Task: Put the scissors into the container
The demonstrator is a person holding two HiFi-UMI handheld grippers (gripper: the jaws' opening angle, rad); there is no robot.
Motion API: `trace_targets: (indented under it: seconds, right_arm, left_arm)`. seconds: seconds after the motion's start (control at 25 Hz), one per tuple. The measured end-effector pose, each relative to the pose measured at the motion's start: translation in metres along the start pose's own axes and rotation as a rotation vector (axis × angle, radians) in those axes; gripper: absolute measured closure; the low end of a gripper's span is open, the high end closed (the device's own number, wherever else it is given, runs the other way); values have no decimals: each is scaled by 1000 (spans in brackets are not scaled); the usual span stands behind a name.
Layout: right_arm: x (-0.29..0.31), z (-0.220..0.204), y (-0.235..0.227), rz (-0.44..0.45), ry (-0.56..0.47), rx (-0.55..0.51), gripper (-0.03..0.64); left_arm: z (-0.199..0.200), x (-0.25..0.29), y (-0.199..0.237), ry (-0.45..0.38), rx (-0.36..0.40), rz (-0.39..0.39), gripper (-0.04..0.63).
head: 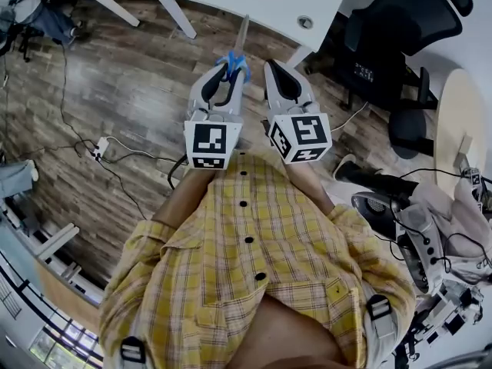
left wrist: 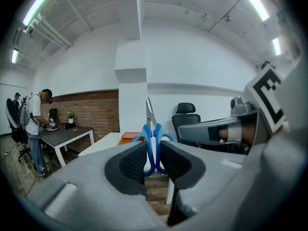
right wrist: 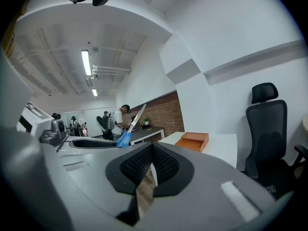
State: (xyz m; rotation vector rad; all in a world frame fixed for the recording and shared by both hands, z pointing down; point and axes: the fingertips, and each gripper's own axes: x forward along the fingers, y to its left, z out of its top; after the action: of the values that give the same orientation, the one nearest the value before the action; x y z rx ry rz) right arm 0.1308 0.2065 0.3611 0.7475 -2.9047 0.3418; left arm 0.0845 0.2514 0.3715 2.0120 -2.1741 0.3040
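The scissors have blue handles and silver blades that point up towards the white table. My left gripper is shut on the handles, held in front of my chest. In the left gripper view the handles stand between the dark pads, with the blades rising above. My right gripper hangs beside it, shut with nothing in it; its pads meet. An orange container sits on the white table, and the left gripper view also shows this container. The right gripper view catches the scissors at its left.
Black office chairs stand right of the table; one chair is near the wall. Cables trail over the wooden floor at the left. A person stands at a dark table by a brick wall.
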Motion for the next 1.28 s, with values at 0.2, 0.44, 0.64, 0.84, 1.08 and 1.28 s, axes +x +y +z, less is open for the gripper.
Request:
trace_targets:
  seconds: [0.2,0.44,0.64,0.84,1.08,1.28]
  right_arm:
    - [38,0,-3,-41,14,11,611]
    - [83,13,4,-93,8,10,611]
    - [104,19,6,-145,14,5,611]
    - [116,22,8,-174,22,-16,611]
    - [123,22,-5,-201,32,-9,611]
    - [139,23,-31,-209,10,9,611]
  left_arm:
    - [1,24,35,9,-1,-40,502]
    - [2,44,73,18,6,-108,502]
    - [-1,58,97,37,-13,-158,502]
    - [0,65,105,30,-12,-183,502]
    - [2,82,107,34,-4,-204,502]
    - [0,113,117,51,19,-189,502]
